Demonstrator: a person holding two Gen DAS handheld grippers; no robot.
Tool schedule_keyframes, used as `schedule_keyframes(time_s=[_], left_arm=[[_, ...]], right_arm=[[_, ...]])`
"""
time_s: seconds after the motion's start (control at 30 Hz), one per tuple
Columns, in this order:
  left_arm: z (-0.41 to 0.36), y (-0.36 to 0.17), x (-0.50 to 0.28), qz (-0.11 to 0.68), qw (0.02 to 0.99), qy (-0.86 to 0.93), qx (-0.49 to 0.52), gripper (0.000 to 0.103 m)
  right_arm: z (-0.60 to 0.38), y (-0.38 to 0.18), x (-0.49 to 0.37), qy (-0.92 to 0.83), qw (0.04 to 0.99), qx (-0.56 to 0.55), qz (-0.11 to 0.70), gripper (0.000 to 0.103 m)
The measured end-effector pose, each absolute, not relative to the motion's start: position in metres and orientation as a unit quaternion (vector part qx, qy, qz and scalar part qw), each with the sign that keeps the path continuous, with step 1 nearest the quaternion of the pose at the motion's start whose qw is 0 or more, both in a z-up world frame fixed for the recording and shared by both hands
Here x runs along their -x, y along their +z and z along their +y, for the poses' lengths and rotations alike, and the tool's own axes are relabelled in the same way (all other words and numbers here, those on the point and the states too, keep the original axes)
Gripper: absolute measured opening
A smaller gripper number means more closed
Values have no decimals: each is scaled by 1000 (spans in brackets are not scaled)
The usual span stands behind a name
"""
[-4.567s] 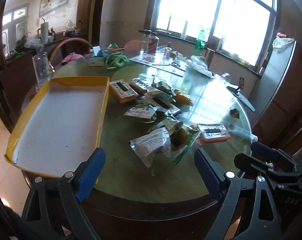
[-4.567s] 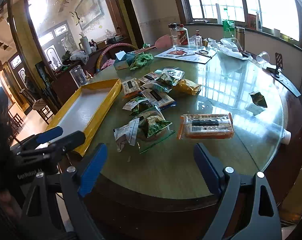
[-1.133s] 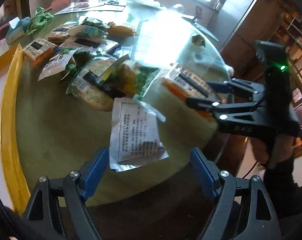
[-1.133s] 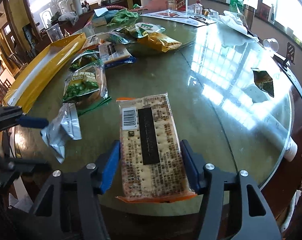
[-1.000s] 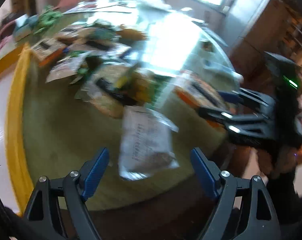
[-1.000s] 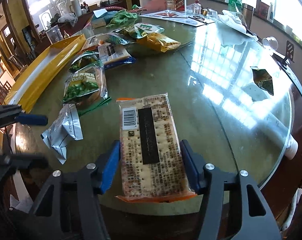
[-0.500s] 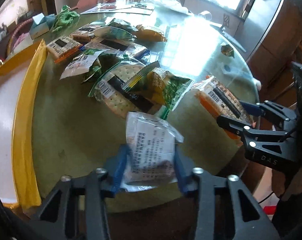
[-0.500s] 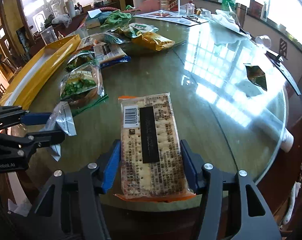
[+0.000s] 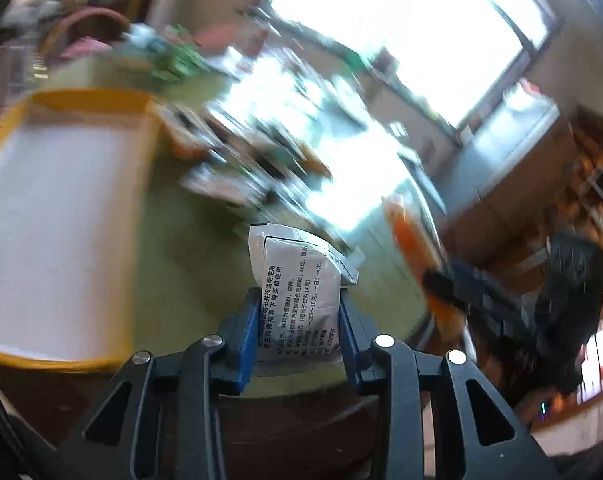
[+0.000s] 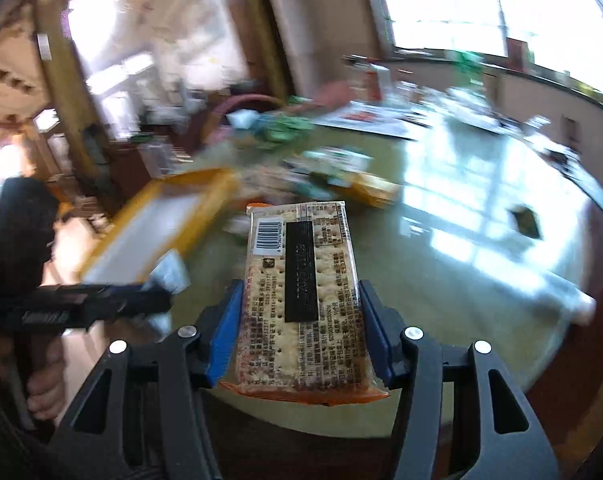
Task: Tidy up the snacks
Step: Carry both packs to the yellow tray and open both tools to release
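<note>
My left gripper [image 9: 299,320] is shut on a white sachet [image 9: 297,280] with black print and holds it above the table's near edge. My right gripper [image 10: 301,320] is shut on a cracker pack [image 10: 301,292] with an orange edge and holds it lifted over the table. The yellow tray [image 9: 81,102] with a white floor lies to the left; it also shows in the right wrist view [image 10: 189,184]. Other snack packets [image 9: 237,160] lie blurred mid-table. The left gripper also shows at the left of the right wrist view [image 10: 101,304].
The round glass-topped table [image 10: 441,264] carries bottles and papers at the far side, all blurred. A small dark wrapper [image 10: 525,220] lies at the right. A cabinet [image 9: 501,184] stands beyond the table.
Both grippers have lifted their packets off the table and swung upward and toward the tray side. The views are now motion-blurred.
</note>
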State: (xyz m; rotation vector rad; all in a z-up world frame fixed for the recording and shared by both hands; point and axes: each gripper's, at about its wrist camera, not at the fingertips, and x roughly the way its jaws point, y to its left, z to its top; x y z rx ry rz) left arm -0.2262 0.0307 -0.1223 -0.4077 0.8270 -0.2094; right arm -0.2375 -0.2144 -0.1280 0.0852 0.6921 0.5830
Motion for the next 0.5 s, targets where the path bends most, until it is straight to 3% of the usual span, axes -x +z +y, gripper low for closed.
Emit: schedule_keyframes(time_s=[0.17, 0.5], left_arm=[[108, -106, 247, 351, 910, 28, 220, 35], [198, -151, 247, 384, 877, 129, 258, 36]], right_arm=[[-131, -120, 230, 353, 870, -24, 345, 57], [42, -153, 197, 387, 824, 66, 409, 57]])
